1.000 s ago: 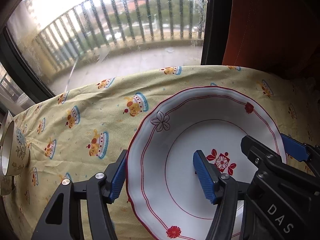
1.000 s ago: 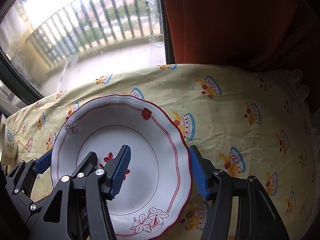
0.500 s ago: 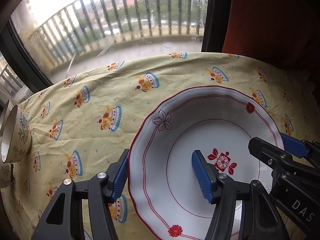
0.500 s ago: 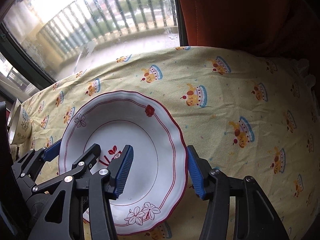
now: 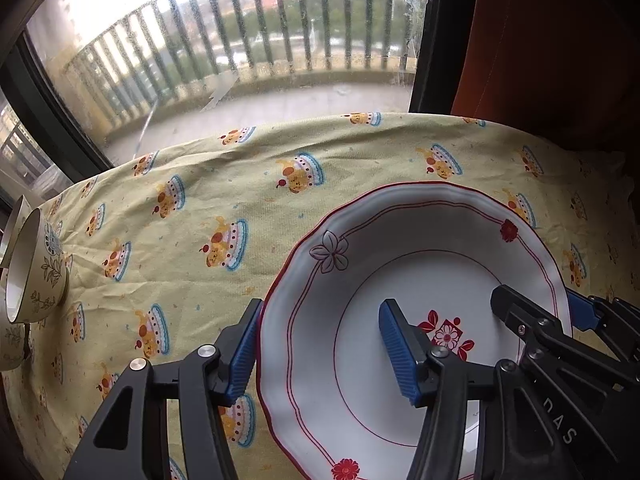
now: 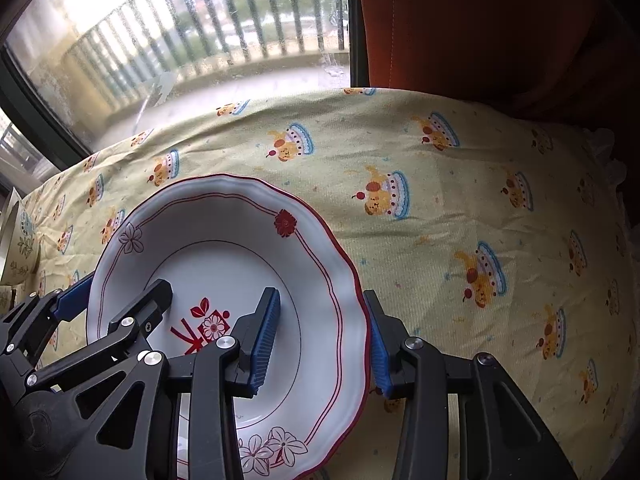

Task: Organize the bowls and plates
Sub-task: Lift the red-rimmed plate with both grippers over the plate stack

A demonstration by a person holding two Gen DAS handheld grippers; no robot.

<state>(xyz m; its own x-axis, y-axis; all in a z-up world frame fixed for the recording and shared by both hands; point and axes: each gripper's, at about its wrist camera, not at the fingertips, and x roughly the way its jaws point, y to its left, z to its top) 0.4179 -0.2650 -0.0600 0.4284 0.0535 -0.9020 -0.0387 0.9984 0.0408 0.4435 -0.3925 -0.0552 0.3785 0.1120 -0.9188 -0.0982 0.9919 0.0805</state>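
Note:
A white plate with a red scalloped rim and red flower marks lies on the yellow cake-print tablecloth. My left gripper straddles the plate's left rim, with one blue pad just outside the edge and the other over the well. Its jaws are closing and do not pinch the rim. My right gripper straddles the right rim of the same plate in the same way. Its jaws are closing too, with the outer pad close to the edge. Each gripper shows at the edge of the other's view.
Floral cream cups are stacked on their sides at the cloth's far left and also show as cups in the right wrist view. A balcony window runs behind the table. An orange-red curtain hangs at the back right.
The jaws of both grippers have narrowed around the plate's rims, the right more than the left. More of the tablecloth now shows beyond the plate in both views.

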